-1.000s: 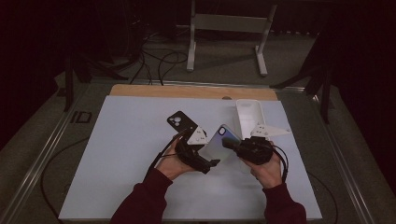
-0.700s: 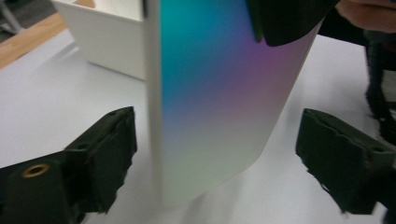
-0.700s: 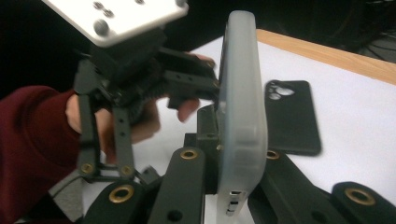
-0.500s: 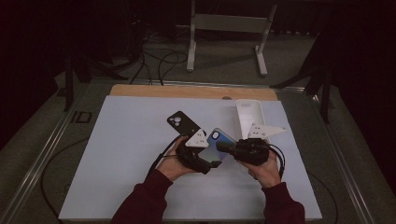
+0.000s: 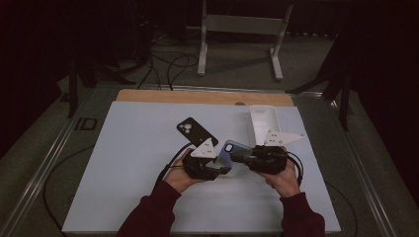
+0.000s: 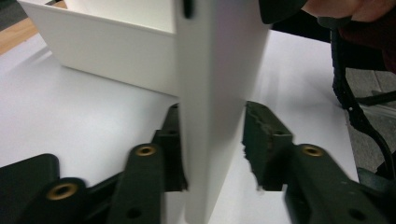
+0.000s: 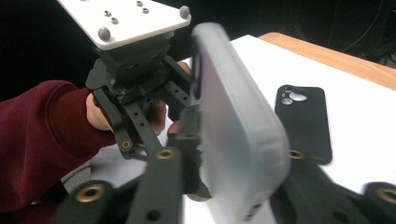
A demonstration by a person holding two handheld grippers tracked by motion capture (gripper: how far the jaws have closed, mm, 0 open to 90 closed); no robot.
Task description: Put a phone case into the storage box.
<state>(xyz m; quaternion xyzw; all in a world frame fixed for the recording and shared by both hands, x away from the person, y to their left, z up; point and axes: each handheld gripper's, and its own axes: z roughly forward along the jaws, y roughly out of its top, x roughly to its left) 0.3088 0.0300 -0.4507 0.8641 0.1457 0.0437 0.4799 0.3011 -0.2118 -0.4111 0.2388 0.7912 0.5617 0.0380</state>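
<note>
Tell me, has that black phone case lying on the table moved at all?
No. The black phone case lies where it did, left of the white box and equally far from the wooden strip.

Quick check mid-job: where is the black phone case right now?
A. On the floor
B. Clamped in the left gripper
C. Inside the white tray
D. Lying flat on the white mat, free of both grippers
D: the black phone case lies flat on the white mat, apart from both grippers, which meet at the iridescent phone.

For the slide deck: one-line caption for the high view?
Both grippers meet on an iridescent phone between a black case and white box.
</note>
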